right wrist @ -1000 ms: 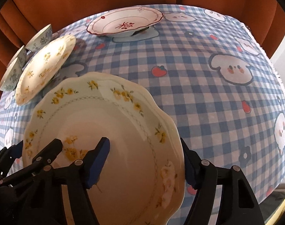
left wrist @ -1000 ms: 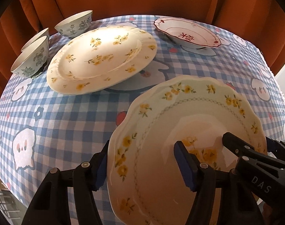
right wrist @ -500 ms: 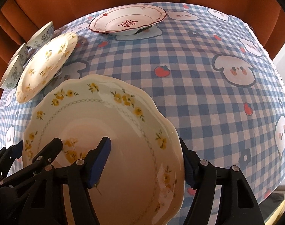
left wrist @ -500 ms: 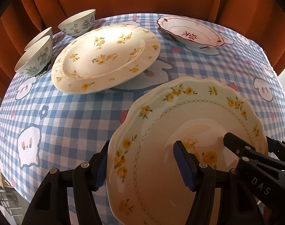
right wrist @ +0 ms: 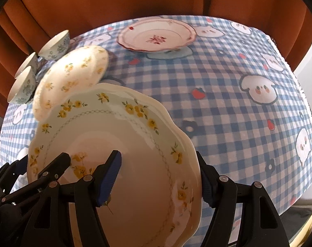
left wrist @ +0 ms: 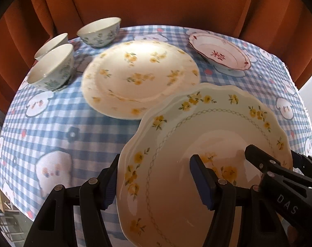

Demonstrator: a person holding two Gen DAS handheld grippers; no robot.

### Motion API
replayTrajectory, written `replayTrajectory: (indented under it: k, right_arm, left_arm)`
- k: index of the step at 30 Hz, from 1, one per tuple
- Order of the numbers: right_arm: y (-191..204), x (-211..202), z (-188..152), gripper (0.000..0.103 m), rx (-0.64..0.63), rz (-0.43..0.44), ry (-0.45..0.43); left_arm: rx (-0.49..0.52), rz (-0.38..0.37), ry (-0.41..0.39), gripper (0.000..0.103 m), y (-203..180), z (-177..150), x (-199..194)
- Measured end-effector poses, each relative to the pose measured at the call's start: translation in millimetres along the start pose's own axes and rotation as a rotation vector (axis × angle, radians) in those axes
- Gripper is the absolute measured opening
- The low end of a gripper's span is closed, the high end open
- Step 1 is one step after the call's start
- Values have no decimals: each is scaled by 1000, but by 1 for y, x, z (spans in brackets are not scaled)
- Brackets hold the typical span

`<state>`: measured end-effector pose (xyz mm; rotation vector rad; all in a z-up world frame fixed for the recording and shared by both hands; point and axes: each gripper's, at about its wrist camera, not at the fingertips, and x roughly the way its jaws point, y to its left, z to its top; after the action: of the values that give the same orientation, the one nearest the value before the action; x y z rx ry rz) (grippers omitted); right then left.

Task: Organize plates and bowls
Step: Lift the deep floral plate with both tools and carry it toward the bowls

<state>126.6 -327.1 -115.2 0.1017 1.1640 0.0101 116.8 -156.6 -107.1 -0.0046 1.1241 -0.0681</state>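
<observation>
A scalloped plate (left wrist: 207, 127) with a yellow flower border hangs tilted above the table, held by both grippers. My left gripper (left wrist: 156, 182) is shut on its left rim, one blue pad on top and one beneath. My right gripper (right wrist: 158, 179) is shut on the opposite rim of the scalloped plate (right wrist: 114, 127) in the same way. Beyond it on the cloth lies a round plate (left wrist: 139, 76) with yellow flowers, and the held plate's far rim overlaps it in both views. Three floral bowls stand at the far left, the nearest bowl (left wrist: 51, 70) beside the round plate.
A shallow dish (left wrist: 217, 53) with a red rim and red centre motif sits at the far right of the blue checked tablecloth (left wrist: 73, 123). Orange curtains hang close behind the table. The table's right edge (right wrist: 306, 123) drops off beside a pale wall.
Both grippers have risen with the scalloped plate and carried it toward the far left. Its far rim now overlaps the round flowered plate.
</observation>
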Motion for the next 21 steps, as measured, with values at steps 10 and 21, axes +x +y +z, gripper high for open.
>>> replayTrajectory:
  k: [10, 21]
  right_arm:
    - [67, -13, 3, 73, 21, -25, -23]
    - [145, -6, -6, 73, 44, -29, -20]
  left_arm:
    - [27, -18, -19, 66, 67, 6, -13]
    - [50, -12, -15, 66, 141, 2, -13]
